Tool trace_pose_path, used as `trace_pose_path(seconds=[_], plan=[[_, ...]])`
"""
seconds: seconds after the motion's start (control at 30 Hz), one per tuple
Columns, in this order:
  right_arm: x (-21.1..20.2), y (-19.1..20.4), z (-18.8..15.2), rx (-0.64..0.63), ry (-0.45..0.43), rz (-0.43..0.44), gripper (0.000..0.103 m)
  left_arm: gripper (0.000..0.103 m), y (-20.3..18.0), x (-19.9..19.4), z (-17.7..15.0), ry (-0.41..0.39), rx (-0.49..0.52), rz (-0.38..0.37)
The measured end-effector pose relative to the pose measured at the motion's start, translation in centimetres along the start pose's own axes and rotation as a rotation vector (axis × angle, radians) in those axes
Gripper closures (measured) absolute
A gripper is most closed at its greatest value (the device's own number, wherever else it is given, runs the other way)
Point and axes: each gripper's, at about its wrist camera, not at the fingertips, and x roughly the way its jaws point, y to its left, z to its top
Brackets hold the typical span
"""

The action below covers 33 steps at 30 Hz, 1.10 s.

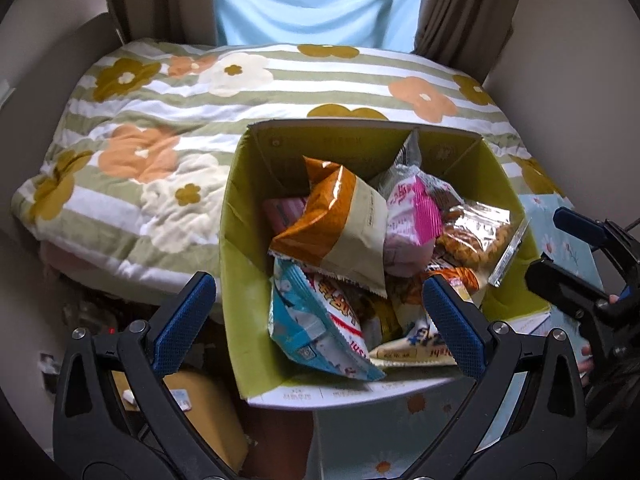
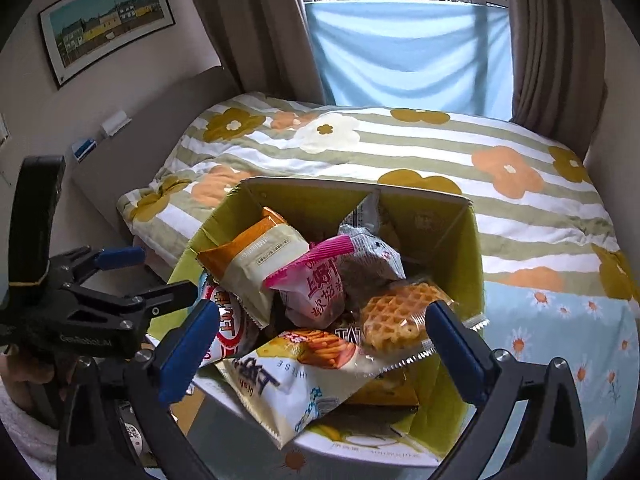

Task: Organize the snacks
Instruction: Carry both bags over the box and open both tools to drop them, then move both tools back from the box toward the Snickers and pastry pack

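Now both hand-held grippers, left [image 1: 320, 312] & right [image 2: 324, 340], gape wide, empty, over snack box [image 1: 228, 216].

Two handheld grippers in black and blue

The left gripper [image 1: 320, 320] and right gripper [image 2: 320, 340] share black, triangle-pierced arms, silver pivot screws and textured blue pads [image 2: 188, 348]; faint white lettering marks the left gripper's body, seen beside a white fleecy sleeve [image 2: 24, 424].
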Motion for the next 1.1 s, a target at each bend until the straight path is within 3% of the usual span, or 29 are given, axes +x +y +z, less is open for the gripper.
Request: trace_pose_path(seconds=[0.3, 0.53, 0.83, 1.0, 1.1], plan=[[-3.3, -0.5, -2.5, 0.027, -0.043, -0.067, 0.001, 0.0, -1.9, -1.4, -1.6, -0.034, 0.038, -0.036], [-6.8, -4.0, -5.1, 0.124, -0.083, -0.13, 0.001, 0.0, -6.5, -2.4, -2.0, -0.066, 0.098, -0.052], [-12.8, -13.1, -8.4, 0.235, -0.083, -0.263, 0.001, 0.0, -18.4, -2.1, -1.3, -0.084, 0.187, -0.177], [-15.6, -19.1, -11.0, 0.311, -0.054, -0.338, 0.001, 0.0, -27.1, -0.1, -1.2, -0.048, 0.293, -0.198], [-16.8, -23.0, -12.9, 0.404, -0.042, -0.338, 0.001, 0.0, -31.8, 1.8, -1.7, 0.009, 0.336, -0.23]])
